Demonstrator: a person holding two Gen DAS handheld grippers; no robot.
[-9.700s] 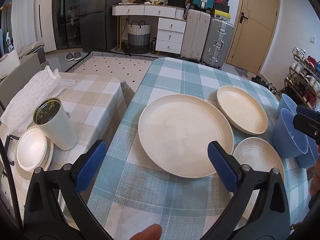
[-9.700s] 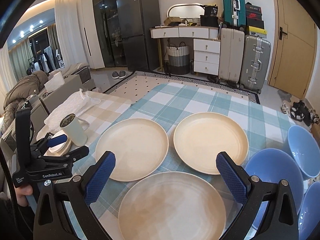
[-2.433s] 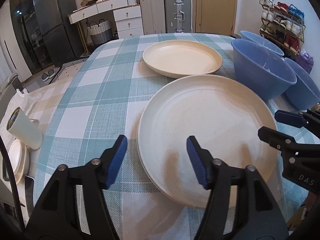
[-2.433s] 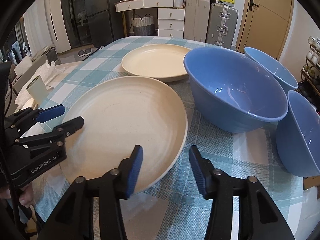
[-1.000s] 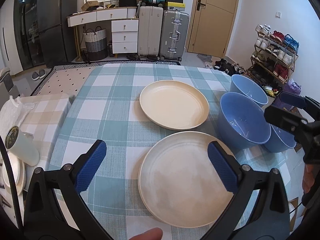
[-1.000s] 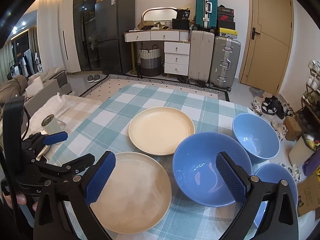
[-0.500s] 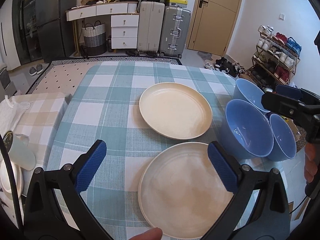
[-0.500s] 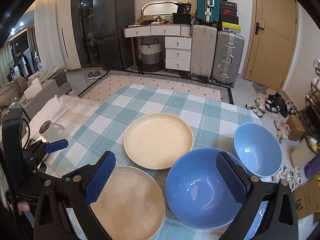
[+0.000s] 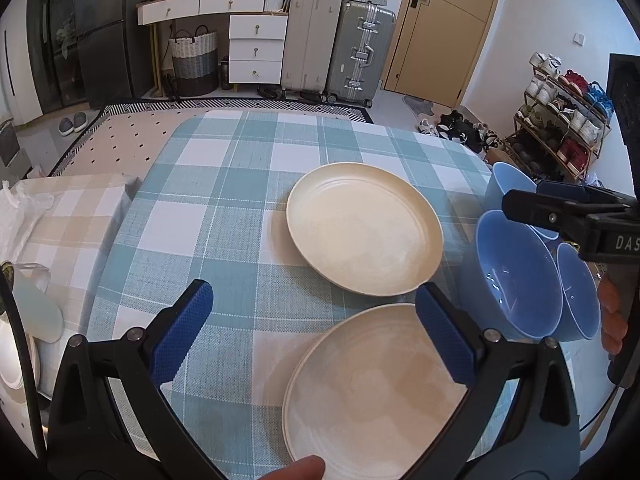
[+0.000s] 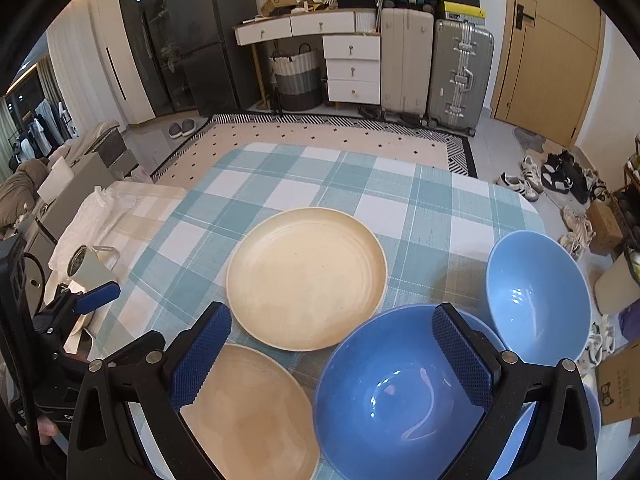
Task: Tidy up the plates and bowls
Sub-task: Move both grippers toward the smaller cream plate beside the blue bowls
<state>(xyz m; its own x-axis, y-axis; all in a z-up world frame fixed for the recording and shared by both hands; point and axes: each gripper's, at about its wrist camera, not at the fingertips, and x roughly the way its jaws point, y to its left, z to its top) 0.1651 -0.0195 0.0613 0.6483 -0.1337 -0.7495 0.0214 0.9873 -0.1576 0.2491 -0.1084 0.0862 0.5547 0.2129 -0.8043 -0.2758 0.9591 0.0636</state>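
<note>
On the teal checked table, one cream plate [image 9: 364, 232] [image 10: 306, 276] lies in the middle. A second cream plate [image 9: 372, 392] [image 10: 252, 412] lies at the near edge, with what looks like another rim under it. Three blue bowls sit to the right: a large one [image 9: 516, 276] [image 10: 400, 396], one further back [image 9: 508, 184] [image 10: 536, 292] and a third one [image 9: 576, 292]. My left gripper [image 9: 314, 320] [image 10: 92, 300] hangs open above the near plate, holding nothing. My right gripper [image 10: 332, 344] [image 9: 560, 208] is open above the large bowl's left rim, also holding nothing.
A lower side table with a beige checked cloth [image 9: 76, 216] stands at the left, bearing a white mug [image 10: 90, 268] and small white dishes [image 9: 16, 364]. Suitcases [image 9: 340, 44] and drawers stand against the back wall. A shoe rack [image 9: 560, 120] is on the right.
Three plates lay apart at first; now one sits on another at the near edge. Both grippers, half shut at that plate's rim 2.4 s ago, have opened wide and lifted away.
</note>
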